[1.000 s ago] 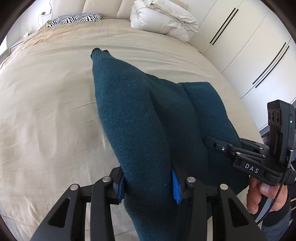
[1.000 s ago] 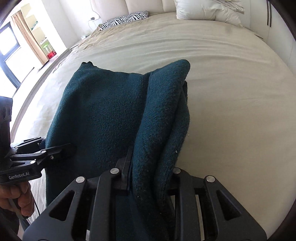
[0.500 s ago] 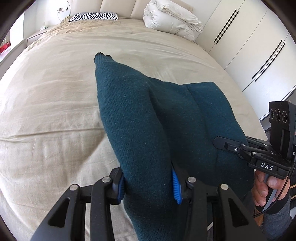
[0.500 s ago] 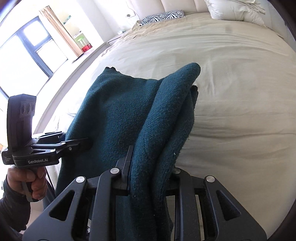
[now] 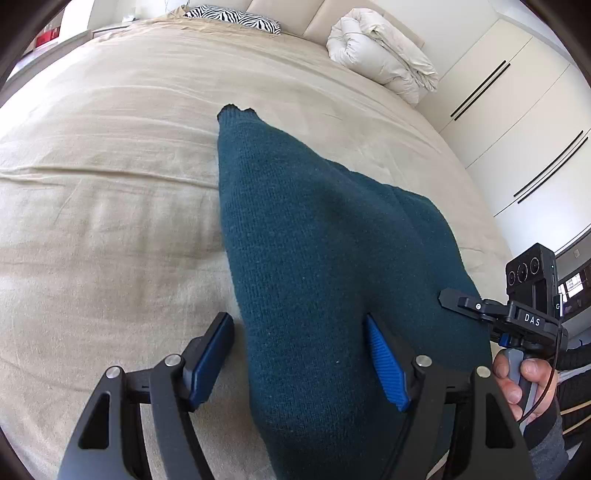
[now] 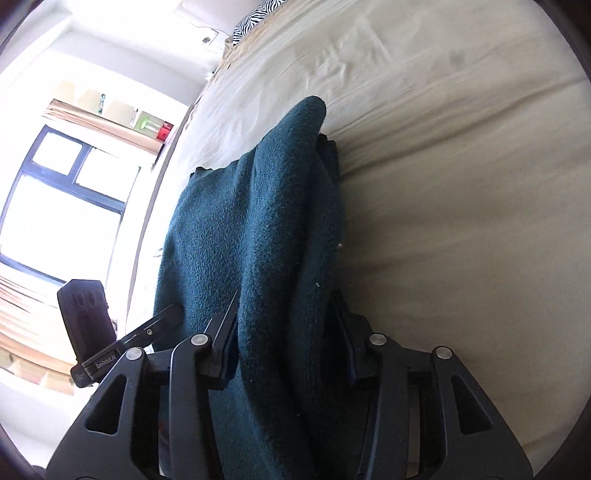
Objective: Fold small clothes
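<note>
The dark green sweater (image 5: 314, 266) lies doubled on the bed (image 5: 110, 221). The left hand-held gripper (image 5: 301, 360) and right hand-held gripper (image 6: 286, 332) have just been opening, released around its near edge. Further folds probably remain.

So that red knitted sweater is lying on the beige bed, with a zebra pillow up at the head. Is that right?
Not quite: the sweater is dark teal, not red, as the left wrist view shows. It does lie on the beige bed, with the zebra pillow at the head.
</note>
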The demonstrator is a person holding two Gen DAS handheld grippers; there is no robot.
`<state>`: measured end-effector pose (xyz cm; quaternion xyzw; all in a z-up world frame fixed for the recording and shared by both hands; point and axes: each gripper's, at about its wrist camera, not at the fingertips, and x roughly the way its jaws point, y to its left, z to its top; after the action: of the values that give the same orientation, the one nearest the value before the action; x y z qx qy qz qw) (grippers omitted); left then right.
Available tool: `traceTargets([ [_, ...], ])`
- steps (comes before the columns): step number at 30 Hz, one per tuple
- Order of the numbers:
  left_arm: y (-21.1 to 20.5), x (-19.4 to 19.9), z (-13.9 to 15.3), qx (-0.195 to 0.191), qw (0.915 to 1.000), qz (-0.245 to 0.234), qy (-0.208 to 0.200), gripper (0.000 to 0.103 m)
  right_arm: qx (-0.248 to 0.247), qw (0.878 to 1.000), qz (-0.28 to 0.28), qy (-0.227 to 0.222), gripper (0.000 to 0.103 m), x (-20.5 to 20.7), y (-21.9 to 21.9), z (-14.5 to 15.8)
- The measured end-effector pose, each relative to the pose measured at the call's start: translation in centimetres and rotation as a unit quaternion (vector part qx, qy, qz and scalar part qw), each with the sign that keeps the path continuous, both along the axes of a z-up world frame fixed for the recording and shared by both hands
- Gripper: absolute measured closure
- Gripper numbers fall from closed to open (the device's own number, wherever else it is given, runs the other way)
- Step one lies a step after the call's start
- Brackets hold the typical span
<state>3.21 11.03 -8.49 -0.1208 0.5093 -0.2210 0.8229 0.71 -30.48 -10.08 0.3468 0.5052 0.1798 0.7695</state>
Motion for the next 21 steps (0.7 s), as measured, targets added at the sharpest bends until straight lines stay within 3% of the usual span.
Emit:
traceTargets([
  [3,0.4,-0.7,0.9,0.006,0.9996,0.017,-0.021,0.028,0.017,0.999,-0.028,-0.003,0.061,-0.8,-1.8,-0.3],
  [7,1.1,-3.1,3.3,0.072,0.9915,0.055,-0.094,0.021,-0.041,0.997,-0.058,-0.018,0.059,-3.0,-2.9,1.5],
  [8,1.1,-3.9,4.2,0.099,0.9856,0.063,-0.122,0.019,-0.065,0.995,-0.066,-0.026,0.059,-3.3,-2.8,2.3],
  [11,0.9,-6.3,7.3,0.167,0.9585,0.085,-0.215,0.0,-0.153,0.983,-0.094,-0.048,0.059,-4.9,-2.7,5.3],
  [14,0.3,-8.6,10.8,0.19,0.9304,0.106,-0.295,0.0,-0.204,0.967,-0.117,-0.097,0.052,-6.9,-2.5,9.0],
  [18,-0.2,-11.1,15.4,0.205,0.8987,0.147,-0.359,0.0,-0.275,0.933,-0.14,-0.186,0.031,-9.0,-0.3,14.7],
  [21,-0.8,-13.1,18.5,0.199,0.8882,0.162,-0.381,0.0,-0.324,0.897,-0.149,-0.259,0.013,-11.2,1.3,18.9],
])
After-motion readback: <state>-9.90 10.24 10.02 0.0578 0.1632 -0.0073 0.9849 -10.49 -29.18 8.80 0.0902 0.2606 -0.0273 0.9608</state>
